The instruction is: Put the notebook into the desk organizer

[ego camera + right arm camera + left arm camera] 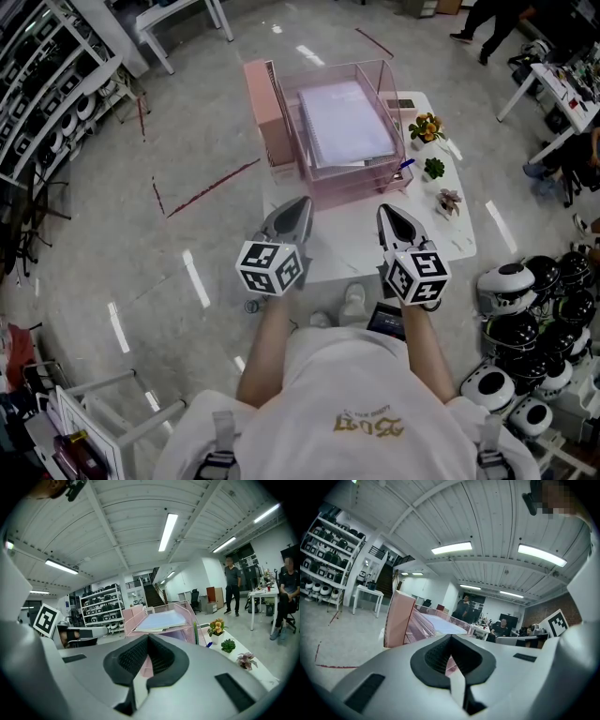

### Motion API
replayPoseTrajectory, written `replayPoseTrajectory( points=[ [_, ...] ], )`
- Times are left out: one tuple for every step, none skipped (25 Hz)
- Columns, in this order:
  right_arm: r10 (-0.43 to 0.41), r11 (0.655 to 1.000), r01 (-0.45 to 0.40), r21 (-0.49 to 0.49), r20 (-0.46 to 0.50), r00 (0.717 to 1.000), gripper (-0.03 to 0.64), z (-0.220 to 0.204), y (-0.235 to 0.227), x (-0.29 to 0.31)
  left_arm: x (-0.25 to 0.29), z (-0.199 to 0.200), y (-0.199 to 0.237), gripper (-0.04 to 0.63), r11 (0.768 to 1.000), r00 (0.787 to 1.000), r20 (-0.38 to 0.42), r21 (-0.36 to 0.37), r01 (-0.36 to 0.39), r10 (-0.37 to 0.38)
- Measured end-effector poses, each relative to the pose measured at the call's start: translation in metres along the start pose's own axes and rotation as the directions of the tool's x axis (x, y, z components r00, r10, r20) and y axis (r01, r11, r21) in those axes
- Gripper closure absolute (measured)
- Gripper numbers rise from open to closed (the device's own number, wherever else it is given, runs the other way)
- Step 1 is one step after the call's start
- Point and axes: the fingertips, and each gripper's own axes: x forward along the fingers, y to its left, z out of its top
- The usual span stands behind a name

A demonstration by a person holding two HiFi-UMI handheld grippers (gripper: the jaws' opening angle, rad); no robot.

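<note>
A pale lavender notebook (345, 122) lies flat in the top tray of the pink mesh desk organizer (361, 190) at the far side of the white table (457, 246). My left gripper (302, 202) and right gripper (387, 212) hover side by side over the table's near edge, short of the organizer. Both are shut with nothing between their jaws. In the left gripper view the organizer (400, 619) and notebook (443, 626) show beyond my left gripper (450, 638). The right gripper view has the notebook (161, 619) in the organizer (189, 615) ahead of my right gripper (147, 637).
Three small potted plants (427, 127) (434, 169) (448, 202) line the table's right side, with a blue pen (405, 164) by the organizer. Helmets (525, 328) are piled on the floor at right. Shelving (47, 84) stands at left. People (233, 585) stand farther off.
</note>
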Motion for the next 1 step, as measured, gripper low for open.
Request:
replayPoseTrajectory(
  points=[
    [0.000, 1.000, 0.000, -0.004, -0.002, 1.000, 0.606, -0.0008, 0.0011, 0.0002, 0.0000, -0.0004, 0.0000, 0.580, 1.000, 1.000, -0.001, 0.000, 0.001, -0.001]
  ],
)
